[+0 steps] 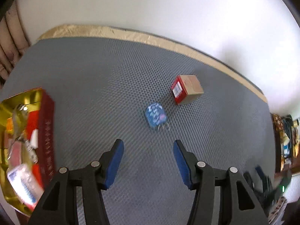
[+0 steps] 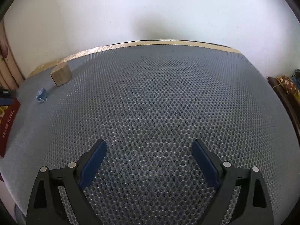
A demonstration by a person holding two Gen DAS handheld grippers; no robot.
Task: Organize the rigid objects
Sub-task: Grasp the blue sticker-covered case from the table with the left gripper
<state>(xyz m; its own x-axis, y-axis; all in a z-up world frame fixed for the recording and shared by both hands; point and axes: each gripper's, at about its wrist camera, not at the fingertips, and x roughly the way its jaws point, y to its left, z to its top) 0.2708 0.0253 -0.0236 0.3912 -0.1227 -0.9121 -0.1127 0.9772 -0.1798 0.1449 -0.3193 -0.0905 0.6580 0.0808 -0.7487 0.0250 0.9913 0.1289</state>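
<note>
Left gripper [image 1: 148,144]: gaping wide, empty | right gripper [image 2: 149,144]: gaping wide, empty | blue keychain [image 1: 155,114], cardboard box [image 1: 187,89]: lying mid-bench, near far edge | red-gold tray [image 1: 46,131]: sitting at left edge.

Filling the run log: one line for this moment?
left tool: open, empty, facing blue item | right tool: open, empty, over mat | cardboard box: on mat | red-gold box: partly filled

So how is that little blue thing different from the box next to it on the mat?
The blue object is smaller and rounded, with a speckled blue surface; the cardboard box is bigger, square-edged, tan with a red barcoded side. The blue object lies nearer the left gripper. Both rest loose on the grey mat, ungripped.
</note>
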